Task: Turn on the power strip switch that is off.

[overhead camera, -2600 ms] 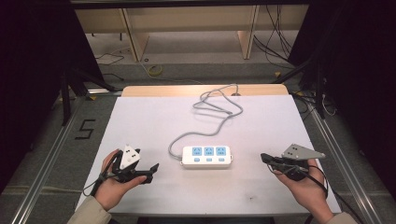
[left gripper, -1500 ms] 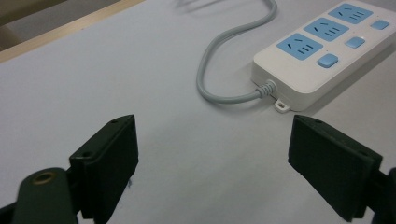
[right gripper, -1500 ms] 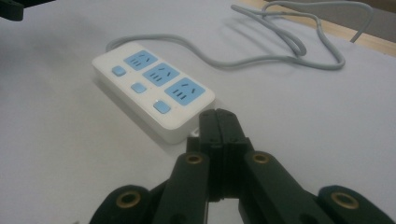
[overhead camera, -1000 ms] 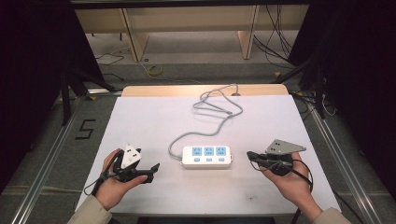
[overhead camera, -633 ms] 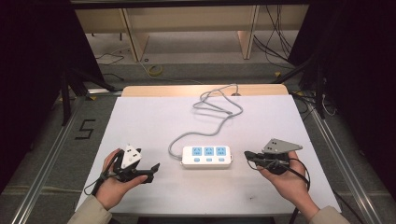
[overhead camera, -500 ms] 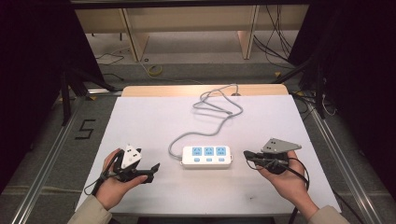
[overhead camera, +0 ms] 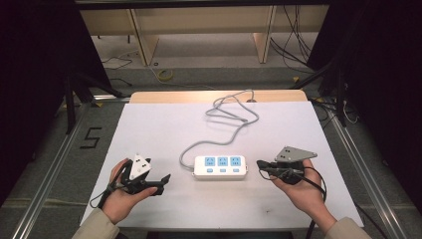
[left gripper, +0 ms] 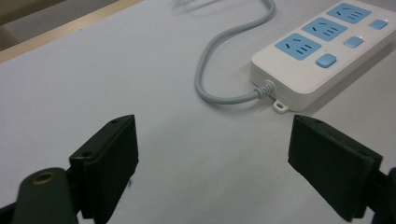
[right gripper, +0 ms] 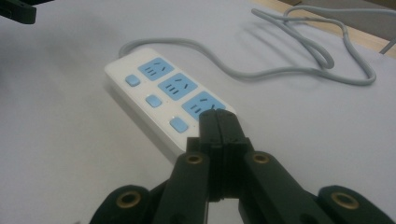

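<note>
power strip lies crosswise between your two grippers

power strip [overhead camera: 220, 167] sits mid-table, its long axis running left to right, cord trailing off its left end. your right gripper [overhead camera: 261, 165], jaws pressed together and empty, points at its right end and looks nearer, perhaps just short of touching. your left gripper [overhead camera: 165, 178] stands wide, farther off.

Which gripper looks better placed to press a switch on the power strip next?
Right, probably. The right gripper is shut, its tip just short of the power strip and aimed at the nearest switch. The left gripper is open and farther back.
</note>
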Demonstrator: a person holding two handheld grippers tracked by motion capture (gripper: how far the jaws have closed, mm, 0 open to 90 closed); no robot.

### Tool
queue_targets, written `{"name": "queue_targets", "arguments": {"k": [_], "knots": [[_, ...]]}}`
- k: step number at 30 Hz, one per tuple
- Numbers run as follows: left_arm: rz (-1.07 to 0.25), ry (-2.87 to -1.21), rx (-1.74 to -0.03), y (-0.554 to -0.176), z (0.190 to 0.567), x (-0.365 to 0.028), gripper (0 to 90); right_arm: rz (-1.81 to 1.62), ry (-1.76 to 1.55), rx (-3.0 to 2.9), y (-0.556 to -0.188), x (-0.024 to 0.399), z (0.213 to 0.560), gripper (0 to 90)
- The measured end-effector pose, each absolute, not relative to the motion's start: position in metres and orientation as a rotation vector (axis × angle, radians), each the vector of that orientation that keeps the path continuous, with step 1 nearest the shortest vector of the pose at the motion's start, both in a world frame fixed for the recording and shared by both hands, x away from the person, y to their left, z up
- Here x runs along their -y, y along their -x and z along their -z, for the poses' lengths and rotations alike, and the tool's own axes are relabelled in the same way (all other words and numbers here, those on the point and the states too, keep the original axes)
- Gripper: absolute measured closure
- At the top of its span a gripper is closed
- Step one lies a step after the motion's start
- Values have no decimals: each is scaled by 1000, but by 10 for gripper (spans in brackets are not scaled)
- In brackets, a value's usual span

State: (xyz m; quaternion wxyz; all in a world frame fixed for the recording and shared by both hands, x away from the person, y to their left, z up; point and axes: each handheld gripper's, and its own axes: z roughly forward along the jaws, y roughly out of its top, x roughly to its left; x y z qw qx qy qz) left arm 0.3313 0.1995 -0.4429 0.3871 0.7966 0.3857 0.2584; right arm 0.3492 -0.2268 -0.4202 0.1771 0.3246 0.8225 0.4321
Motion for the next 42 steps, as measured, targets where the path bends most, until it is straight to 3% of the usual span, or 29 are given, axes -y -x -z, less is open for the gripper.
{"name": "queue_targets", "arguments": {"k": [42], "knots": [[-658, -2028, -978, -332, 443, -199, 157, -1218, -880, -2367, -360, 203, 418, 900]]}}
